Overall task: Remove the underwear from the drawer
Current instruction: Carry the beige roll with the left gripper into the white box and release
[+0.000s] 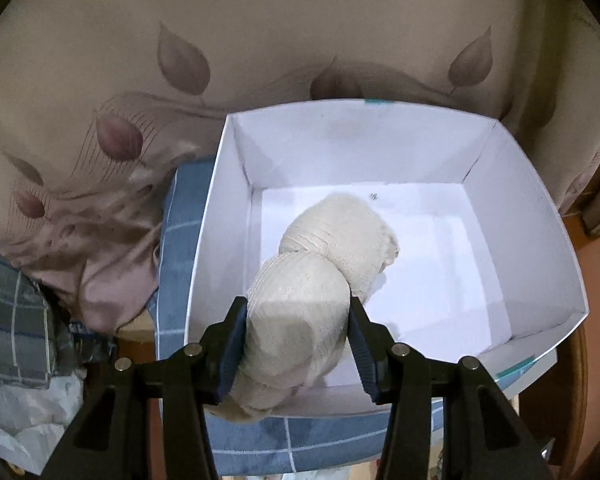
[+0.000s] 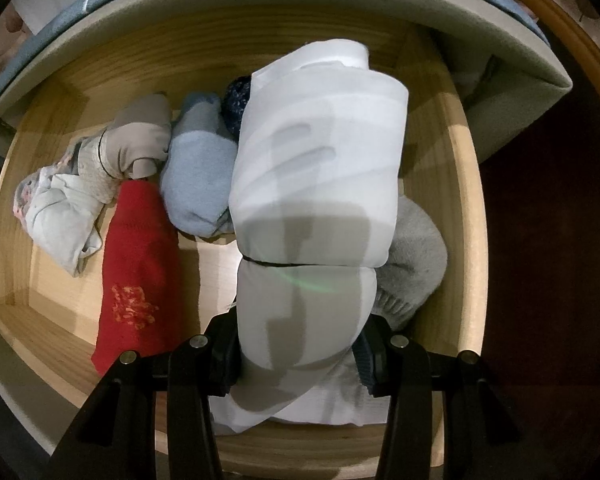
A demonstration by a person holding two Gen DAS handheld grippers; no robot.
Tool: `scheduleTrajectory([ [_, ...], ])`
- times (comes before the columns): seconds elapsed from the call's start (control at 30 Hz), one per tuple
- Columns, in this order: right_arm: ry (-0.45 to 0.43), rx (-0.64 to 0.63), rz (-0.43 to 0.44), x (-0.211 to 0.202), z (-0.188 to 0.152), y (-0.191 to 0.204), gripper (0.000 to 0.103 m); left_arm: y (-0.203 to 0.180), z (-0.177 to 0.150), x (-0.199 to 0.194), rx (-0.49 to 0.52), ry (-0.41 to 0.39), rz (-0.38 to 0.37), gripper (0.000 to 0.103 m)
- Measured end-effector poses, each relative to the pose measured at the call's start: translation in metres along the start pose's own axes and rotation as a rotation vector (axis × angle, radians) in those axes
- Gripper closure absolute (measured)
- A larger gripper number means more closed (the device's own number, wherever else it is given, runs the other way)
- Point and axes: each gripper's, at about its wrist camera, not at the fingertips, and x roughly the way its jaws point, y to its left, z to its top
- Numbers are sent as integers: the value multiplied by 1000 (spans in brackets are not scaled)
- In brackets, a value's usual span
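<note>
1. Nearest in the left wrist view, the left gripper [image 1: 298, 322] has its jaws pressed against both sides of a cream ribbed roll of underwear [image 1: 296, 320], so it holds that roll over the near wall of a white cardboard box [image 1: 540, 240].
2. Just beyond, a second cream roll [image 1: 340, 236] lies on the box floor, touching the far end of the held one; whether the two are one garment cannot be told.
3. The box sits on a blue checked cushion [image 1: 180, 240], which shows along its left side and below its near wall.
4. Behind the box hangs a beige cloth printed with leaves [image 1: 180, 60]; at the left edge lies a grey plaid fabric [image 1: 12, 312].
5. Nearest in the right wrist view, the right gripper [image 2: 296, 350] is clamped on a white folded bundle of underwear [image 2: 316, 184], which stands tall between the jaws, inside a wooden drawer [image 2: 466, 240].
6. A thin dark band crosses the bundle about halfway up.
7. To the right, touching the bundle, rests a grey knitted roll [image 2: 416, 252].
8. To the left, on the drawer floor, lies a red knitted item [image 2: 140, 276] with an orange pattern.
9. Farther back sit a light blue roll [image 2: 198, 176], a beige roll [image 2: 140, 140], a pale crumpled garment [image 2: 60, 216] and a dark speckled item [image 2: 236, 100] half hidden by the bundle.
</note>
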Motion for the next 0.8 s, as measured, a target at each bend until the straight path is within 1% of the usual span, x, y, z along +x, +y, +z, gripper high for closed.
scheduleTrajectory([
  [0.23, 0, -1, 1, 0, 0, -3, 60, 4, -23, 2, -27, 46, 27, 54],
  [0.37, 0, 0, -3, 0, 1, -3, 60, 10, -35, 3, -51, 70, 29, 54],
  [0.43, 0, -1, -4, 0, 1, -2, 60, 12, -40, 1, -62, 70, 28, 54],
  [0.8, -1, 1, -4, -1, 0, 0, 60, 22, -46, -1, -59, 81, 44, 54],
])
